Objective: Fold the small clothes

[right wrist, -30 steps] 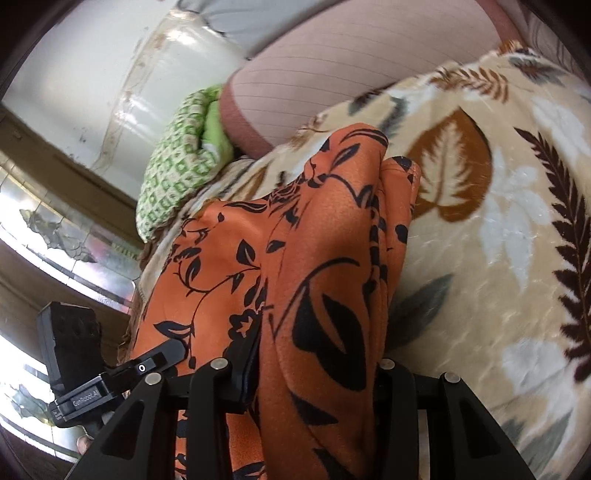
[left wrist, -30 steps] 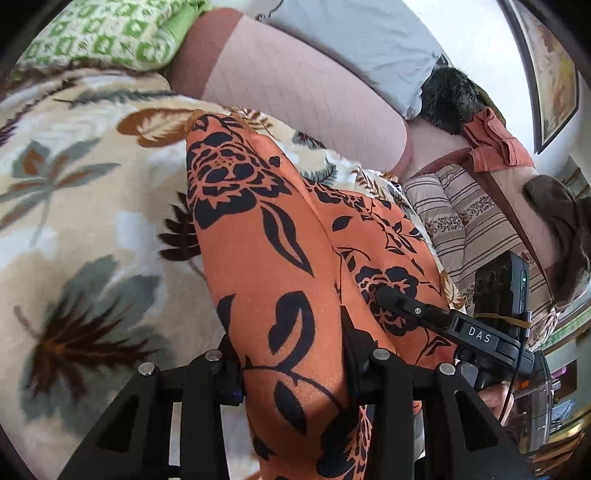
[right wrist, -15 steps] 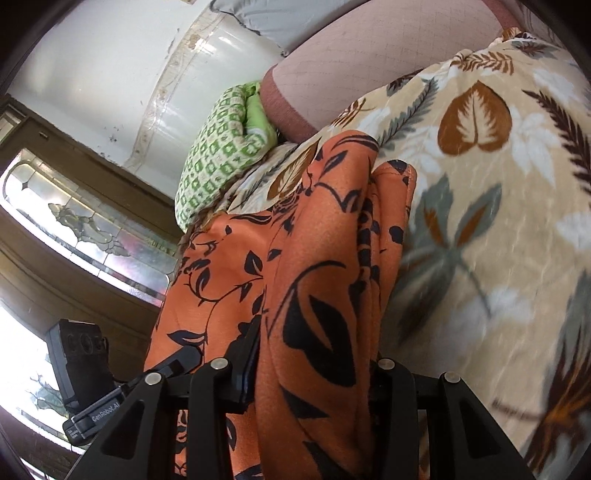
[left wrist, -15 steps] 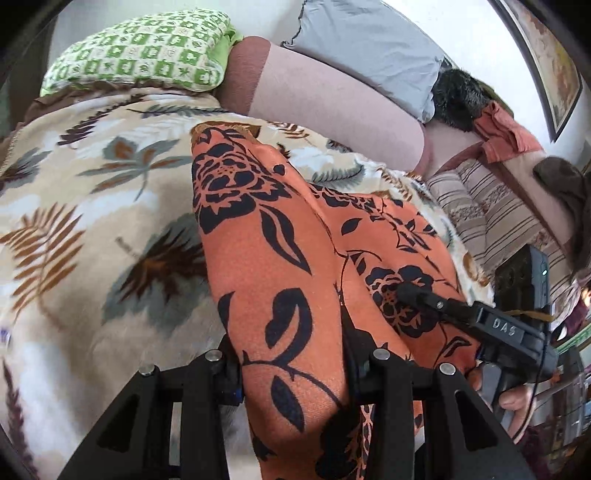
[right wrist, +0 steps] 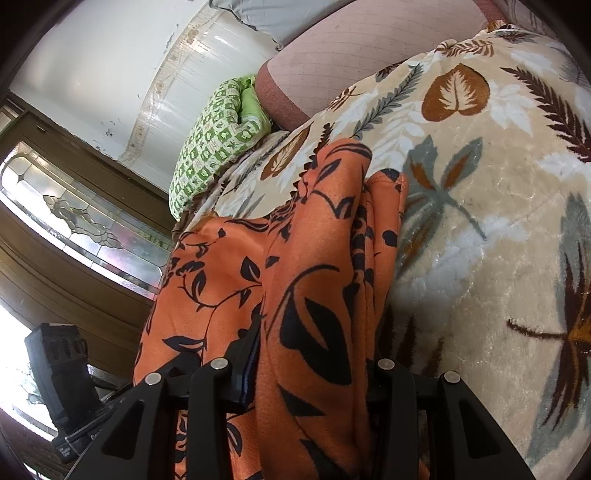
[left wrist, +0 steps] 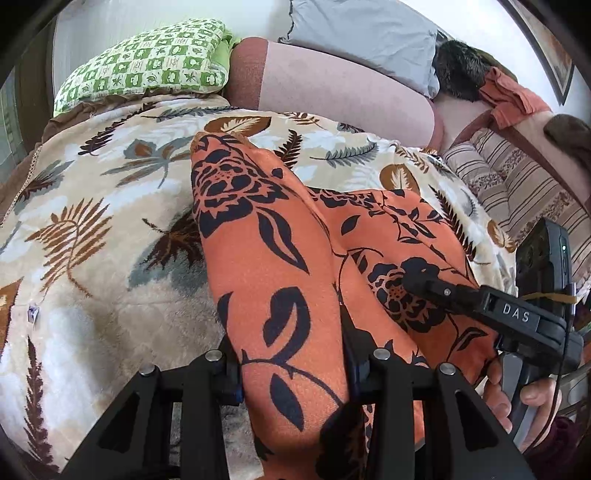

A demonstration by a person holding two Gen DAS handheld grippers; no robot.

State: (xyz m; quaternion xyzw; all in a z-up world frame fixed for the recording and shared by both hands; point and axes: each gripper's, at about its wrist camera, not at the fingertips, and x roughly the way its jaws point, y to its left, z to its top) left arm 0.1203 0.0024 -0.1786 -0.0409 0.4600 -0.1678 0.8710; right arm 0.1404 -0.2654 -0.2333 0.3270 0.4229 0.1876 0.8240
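Note:
An orange garment with a black flower print (left wrist: 266, 236) lies stretched over a leaf-patterned blanket (left wrist: 92, 221) on a bed. My left gripper (left wrist: 291, 373) is shut on one bunched end of it. My right gripper (right wrist: 314, 365) is shut on another bunched part of the same garment (right wrist: 310, 258), which runs away from me in folds. The right gripper's body (left wrist: 517, 317) shows at the right of the left wrist view, held by a hand. The left gripper's body (right wrist: 59, 365) shows at the lower left of the right wrist view.
A green checked pillow (left wrist: 147, 62), a pink bolster (left wrist: 332, 92) and a grey pillow (left wrist: 369, 33) lie at the head of the bed. Striped cushions (left wrist: 517, 184) and heaped clothes (left wrist: 509, 96) are at the right. A leaded-glass window (right wrist: 74, 221) is at the left.
Both grippers have drawn back and up with the garment still held, so more blanket shows and the pillows look farther away. The garment is pulled longer along the bed.

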